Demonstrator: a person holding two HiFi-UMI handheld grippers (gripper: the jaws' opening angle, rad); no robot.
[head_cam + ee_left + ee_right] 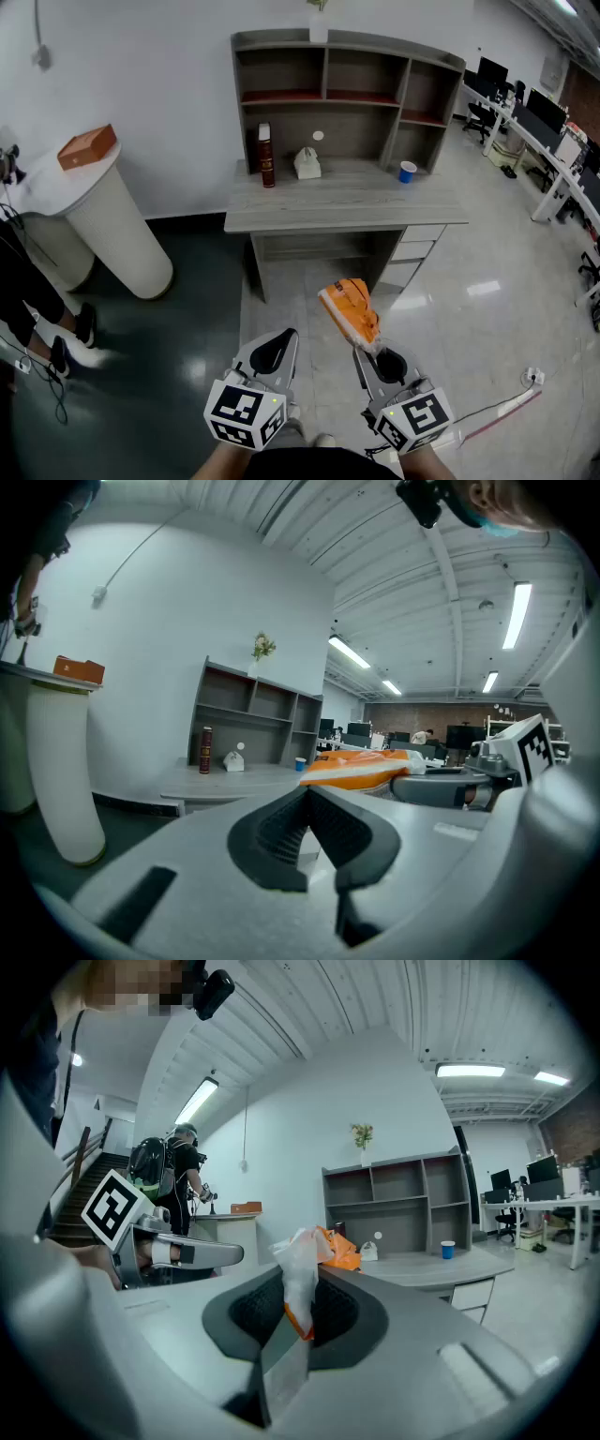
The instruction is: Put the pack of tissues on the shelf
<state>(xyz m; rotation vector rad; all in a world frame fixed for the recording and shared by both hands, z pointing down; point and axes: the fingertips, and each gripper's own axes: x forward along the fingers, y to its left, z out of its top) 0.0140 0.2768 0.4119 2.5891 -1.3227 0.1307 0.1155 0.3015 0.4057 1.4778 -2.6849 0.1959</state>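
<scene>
Clamped nearly shut on just the thin wrapper tail of the orange pack of tissues (349,314) with the right gripper (371,352) fingers, aloft over the floor, well short of the tabletop (347,211). Left gripper (277,349) fingers closed on nothing. Could slip from so slight a hold, or swing and clip a shelf (328,98) divider.

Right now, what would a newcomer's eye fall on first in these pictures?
The orange pack of tissues, pinched by its wrapper end in the right gripper, stands out low in the head view's middle. Ahead stands the grey desk with its shelf unit, a blue cup on its right side. The left gripper is shut and empty.
</scene>
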